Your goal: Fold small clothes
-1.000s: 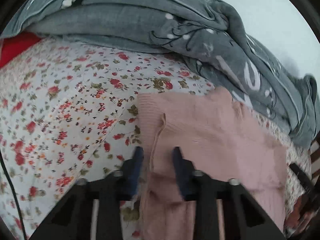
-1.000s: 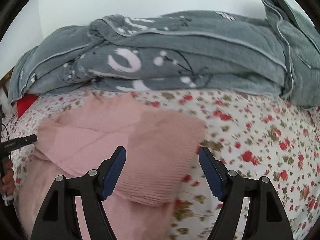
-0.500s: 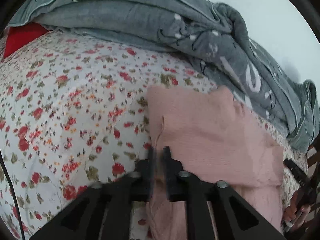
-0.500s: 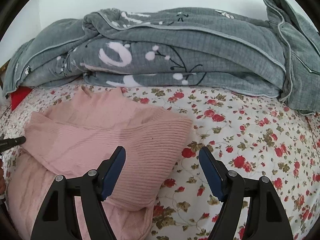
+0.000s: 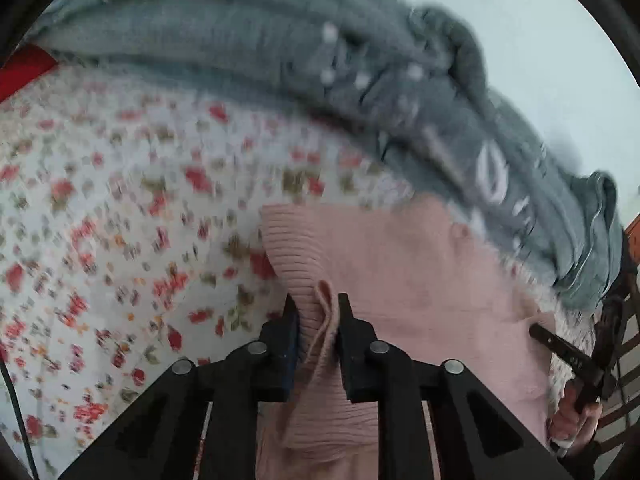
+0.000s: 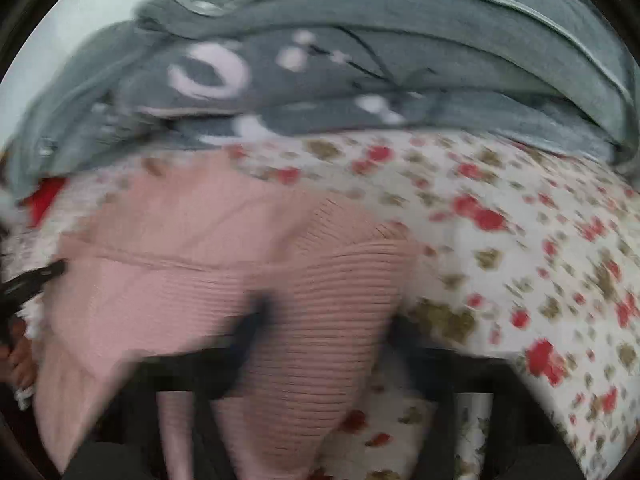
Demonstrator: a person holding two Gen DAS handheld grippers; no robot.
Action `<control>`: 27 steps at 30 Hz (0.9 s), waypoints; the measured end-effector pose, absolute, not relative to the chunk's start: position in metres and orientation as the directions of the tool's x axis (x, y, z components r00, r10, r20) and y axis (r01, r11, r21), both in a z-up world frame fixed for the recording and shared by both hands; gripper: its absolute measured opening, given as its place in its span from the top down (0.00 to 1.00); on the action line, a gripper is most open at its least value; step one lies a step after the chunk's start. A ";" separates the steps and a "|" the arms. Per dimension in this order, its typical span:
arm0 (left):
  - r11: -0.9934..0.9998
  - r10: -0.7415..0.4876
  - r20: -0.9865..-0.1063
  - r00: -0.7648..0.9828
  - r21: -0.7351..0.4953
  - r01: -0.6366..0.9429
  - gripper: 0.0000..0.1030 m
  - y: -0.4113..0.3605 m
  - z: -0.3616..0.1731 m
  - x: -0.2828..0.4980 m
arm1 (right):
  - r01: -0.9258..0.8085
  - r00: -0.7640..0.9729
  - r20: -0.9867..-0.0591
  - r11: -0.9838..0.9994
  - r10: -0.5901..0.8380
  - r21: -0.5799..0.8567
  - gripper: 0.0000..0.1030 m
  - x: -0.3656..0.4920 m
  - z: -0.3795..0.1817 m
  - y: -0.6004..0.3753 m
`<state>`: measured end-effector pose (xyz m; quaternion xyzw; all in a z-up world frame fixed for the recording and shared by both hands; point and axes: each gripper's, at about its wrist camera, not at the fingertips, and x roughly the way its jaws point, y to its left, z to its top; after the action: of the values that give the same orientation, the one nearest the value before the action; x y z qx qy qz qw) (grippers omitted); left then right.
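Left wrist view, nearest first: the left claw (image 5: 316,316) is pinching a raised ridge of the pink sweater (image 5: 400,276), a thin fold of edge standing up between the two dark pads, with ribbed knit bunched just below. I judge that grip is meant to lift this side and carry it over the rest of the garment. The sweater lies on the bed, on a floral sheet (image 5: 120,220) of white cotton look with red blossoms. Its body is soft and fuzzy, its hem and cuff tightly ribbed. At the far right edge the person's right hand (image 5: 576,412) holds the other tool.

Right wrist view is heavily smeared. The right claw (image 6: 324,328) appears spread, a broad ribbed panel of sweater (image 6: 328,320) filling the gap between its blurred fingers; whether they touch the cloth I cannot tell. Probably it is closing in on the opposite edge.

Farthest back, a thick grey blanket (image 6: 360,80) with pale printed marks is heaped along the wall.
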<state>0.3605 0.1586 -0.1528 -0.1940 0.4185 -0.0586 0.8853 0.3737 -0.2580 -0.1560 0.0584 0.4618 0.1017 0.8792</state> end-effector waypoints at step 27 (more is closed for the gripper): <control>0.959 -0.210 -0.777 0.593 -0.283 -0.031 0.44 0.152 -0.162 0.172 | -0.081 0.632 -0.775 0.996 0.031 -0.025 0.62 0.159 -0.110 -0.250</control>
<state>0.1723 0.1518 -0.1625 -0.1345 0.4484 -0.0509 0.8822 0.1585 -0.2499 -0.1103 -0.0287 0.4281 0.0310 0.9027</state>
